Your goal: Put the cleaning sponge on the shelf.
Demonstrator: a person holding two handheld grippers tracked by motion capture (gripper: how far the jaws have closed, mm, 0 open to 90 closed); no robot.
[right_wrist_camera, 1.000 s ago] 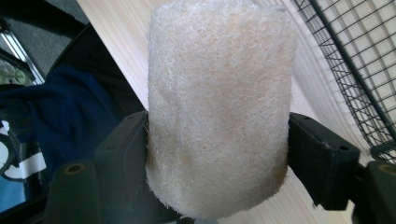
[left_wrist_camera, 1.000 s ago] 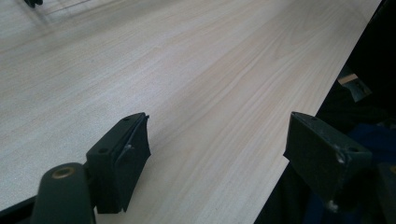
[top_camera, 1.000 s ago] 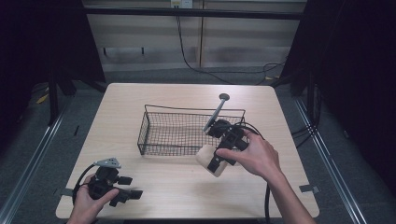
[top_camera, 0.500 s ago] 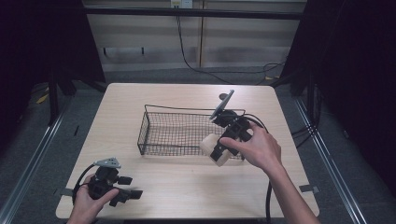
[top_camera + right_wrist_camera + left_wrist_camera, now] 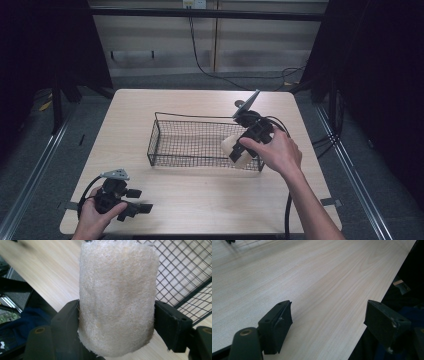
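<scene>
Loofah (image 5: 236, 150), one pale fibrous cylinder, hangs pinched in the right gripper (image 5: 243, 149) at the right end of the one black wire basket (image 5: 200, 142) in the high view, level with the basket's rim. Whether it sits just inside or over the end wall cannot be told from here. Two grippers are in use. The right hand (image 5: 275, 150) reaches forward from the lower right, forearm angled inward, with the gripper's grey plate tilted up behind it and a cable trailing back. The left hand (image 5: 95, 212) rests at the near left corner, holding the left gripper (image 5: 142, 207) low over the surface (image 5: 200, 195), jaws pointing right. The surface is light wood; around it are a grey floor, dark frames and curtains, and a pale panelled wall with cables at the back.

Left gripper view: its two black jaws stand spread wide with nothing between them, above bare wood grain and close to the surface's edge, beyond which it is dark. A scrap of the basket's wire shows at the top left.

Right gripper view: the two jaws press on either side of the loofah (image 5: 116, 297), which stands upright between them, coarse and cream-coloured. Wire mesh of the basket (image 5: 185, 270) lies behind to the right, wood surface (image 5: 50, 272) to the left.
</scene>
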